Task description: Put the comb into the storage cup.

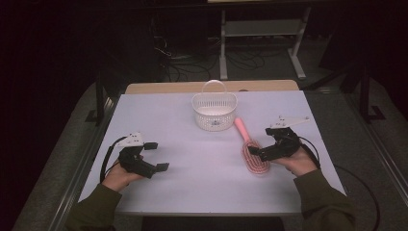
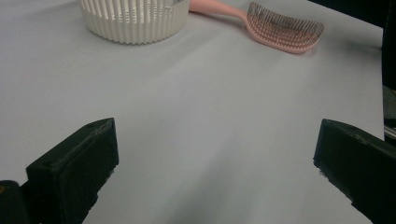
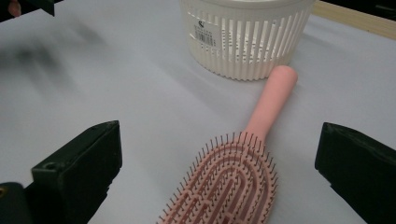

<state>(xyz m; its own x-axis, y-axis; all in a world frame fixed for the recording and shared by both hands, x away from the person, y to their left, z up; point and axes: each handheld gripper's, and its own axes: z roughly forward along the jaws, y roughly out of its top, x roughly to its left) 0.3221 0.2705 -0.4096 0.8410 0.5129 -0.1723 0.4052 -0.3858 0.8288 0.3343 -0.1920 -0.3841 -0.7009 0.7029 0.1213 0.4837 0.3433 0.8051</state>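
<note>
Bristly pink plastic hairbrush (image 3: 229, 184) between spread right tool (image 3: 219, 163); left tool (image 2: 215, 158) likewise spread.

the right gripper (image 3: 219, 163) is holding its two black jaws wide apart, one rising at each lower corner of the right gripper view. a pink hairbrush (image 3: 233, 182) is lying bristles up on the pale table surface (image 3: 116, 84) between the jaws, touching neither. its handle is pointing away toward a white slatted basket (image 3: 243, 37), the handle tip sitting just beside the basket wall. a barcode label is showing on that wall. a wooden edge (image 3: 355, 18) is running behind the basket at upper right.
</note>
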